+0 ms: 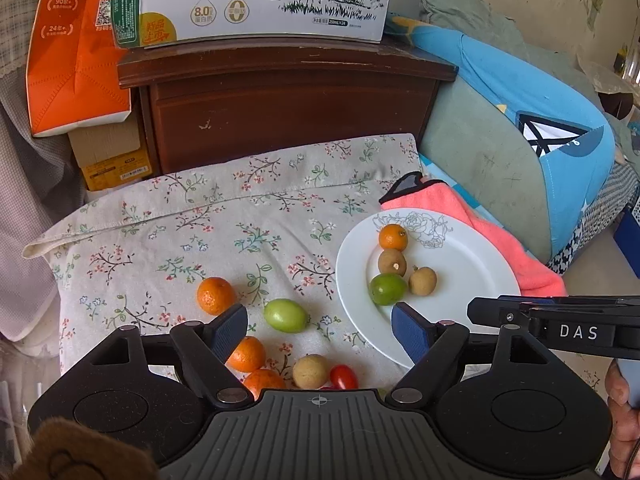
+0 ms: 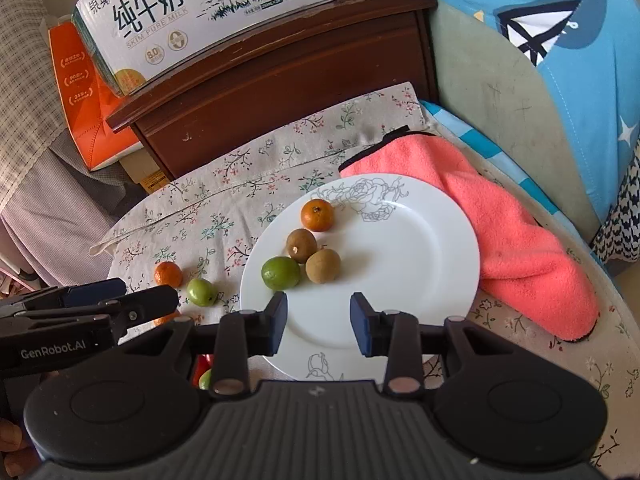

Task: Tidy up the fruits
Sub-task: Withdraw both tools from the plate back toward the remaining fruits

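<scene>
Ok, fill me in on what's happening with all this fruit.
A person holding a gripper in each hand is sorting small fruit onto a white plate. Four pieces sit on it: an orange, two brown longans and a green fruit. More fruit lies on the floral cloth. The left gripper and right gripper are both open and empty.

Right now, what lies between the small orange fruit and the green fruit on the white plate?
A brown round longan lies between the orange fruit and the green fruit, clearest in the right wrist view.
</scene>
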Motion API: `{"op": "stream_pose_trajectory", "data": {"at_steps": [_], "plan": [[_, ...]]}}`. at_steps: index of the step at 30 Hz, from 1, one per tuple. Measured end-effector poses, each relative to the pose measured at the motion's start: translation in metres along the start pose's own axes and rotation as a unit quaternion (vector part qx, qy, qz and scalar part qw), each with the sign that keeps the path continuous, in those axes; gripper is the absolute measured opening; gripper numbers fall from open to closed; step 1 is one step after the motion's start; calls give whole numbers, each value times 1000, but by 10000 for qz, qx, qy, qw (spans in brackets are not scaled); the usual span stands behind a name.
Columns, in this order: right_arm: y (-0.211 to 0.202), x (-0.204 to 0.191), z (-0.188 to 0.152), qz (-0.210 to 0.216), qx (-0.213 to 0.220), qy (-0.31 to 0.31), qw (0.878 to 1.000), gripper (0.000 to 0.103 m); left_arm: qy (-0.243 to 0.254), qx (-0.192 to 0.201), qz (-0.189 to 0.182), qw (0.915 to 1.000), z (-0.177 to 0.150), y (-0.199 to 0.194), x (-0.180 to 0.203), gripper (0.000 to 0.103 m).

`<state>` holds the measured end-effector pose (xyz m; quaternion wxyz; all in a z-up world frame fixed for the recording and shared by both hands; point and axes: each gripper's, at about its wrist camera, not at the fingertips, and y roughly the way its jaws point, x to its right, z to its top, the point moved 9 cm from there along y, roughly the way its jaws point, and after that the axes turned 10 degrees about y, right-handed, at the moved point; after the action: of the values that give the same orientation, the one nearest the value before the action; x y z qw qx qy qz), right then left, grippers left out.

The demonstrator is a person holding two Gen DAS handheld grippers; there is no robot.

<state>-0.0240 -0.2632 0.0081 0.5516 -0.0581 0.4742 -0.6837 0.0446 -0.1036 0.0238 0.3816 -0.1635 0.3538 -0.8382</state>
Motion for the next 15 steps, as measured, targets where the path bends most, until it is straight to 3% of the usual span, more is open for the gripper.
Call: {"op": "stream_pose_trajectory", "data": {"at_steps": [15], "plan": [[9,-42,-37,506,-465,-711,9951,36,-100,-177,-55,9998,-47,-21,-27,81]]}}
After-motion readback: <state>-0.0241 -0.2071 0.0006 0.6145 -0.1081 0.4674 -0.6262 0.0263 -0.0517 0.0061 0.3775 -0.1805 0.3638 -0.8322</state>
